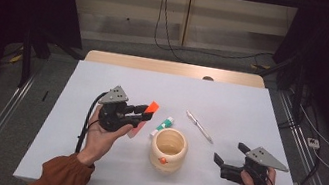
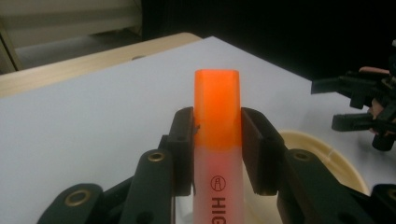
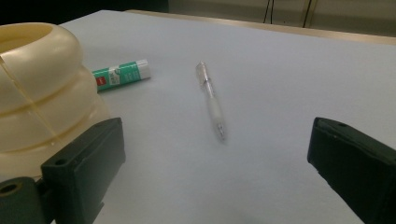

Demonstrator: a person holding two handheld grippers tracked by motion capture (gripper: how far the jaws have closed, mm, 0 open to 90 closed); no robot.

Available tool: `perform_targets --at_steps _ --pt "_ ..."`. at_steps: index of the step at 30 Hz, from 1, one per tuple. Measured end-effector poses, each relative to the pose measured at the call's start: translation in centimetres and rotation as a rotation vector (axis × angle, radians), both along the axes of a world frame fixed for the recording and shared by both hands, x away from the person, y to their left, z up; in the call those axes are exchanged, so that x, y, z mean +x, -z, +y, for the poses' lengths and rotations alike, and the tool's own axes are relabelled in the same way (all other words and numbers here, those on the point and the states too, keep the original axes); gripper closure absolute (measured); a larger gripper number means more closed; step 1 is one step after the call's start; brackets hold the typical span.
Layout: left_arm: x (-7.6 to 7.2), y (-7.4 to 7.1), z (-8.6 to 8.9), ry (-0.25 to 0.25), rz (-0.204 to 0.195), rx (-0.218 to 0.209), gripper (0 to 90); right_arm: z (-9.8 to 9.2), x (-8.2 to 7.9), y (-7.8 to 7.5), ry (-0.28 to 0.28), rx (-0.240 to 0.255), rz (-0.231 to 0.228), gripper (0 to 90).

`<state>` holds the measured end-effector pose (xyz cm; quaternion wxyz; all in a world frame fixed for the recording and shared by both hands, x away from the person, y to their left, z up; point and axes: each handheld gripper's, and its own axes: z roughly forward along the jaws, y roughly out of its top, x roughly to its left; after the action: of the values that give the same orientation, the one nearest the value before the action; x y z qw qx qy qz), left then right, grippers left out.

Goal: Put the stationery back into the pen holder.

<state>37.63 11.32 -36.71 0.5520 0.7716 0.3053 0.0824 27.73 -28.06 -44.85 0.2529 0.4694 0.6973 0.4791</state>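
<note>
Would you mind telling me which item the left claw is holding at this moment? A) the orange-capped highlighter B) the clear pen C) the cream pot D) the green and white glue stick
A: in the left gripper view the left claw has both jaws pressed against the orange-capped highlighter, while the clear pen and the glue stick lie on the table.

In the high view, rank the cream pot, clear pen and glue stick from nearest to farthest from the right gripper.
From the right gripper:
1. Cream pot, just to its left.
2. Clear pen, beyond it toward the table's middle.
3. Glue stick, behind the pot's far side.
</note>
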Motion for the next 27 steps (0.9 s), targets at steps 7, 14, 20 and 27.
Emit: perform_targets --at_steps 7,14,20,27 --pt "-0.1 -0.5 -1.8 0.036 -0.005 -0.006 67.1 0.0 0.0 0.0 0.001 -0.001 0.001 3.8" --pt "-0.4 -1.1 -3.5 0.076 -0.023 -0.026 67.1 0.0 0.0 0.0 -0.001 -0.002 0.001 3.8" --pt "-0.6 -1.3 -5.0 0.094 -0.033 -0.031 67.1 0.0 0.0 0.0 -0.003 0.001 0.001 3.7" --pt "-1.1 -1.3 -6.5 0.122 -0.050 -0.053 67.1 0.0 0.0 0.0 -0.003 0.001 0.001 3.7"
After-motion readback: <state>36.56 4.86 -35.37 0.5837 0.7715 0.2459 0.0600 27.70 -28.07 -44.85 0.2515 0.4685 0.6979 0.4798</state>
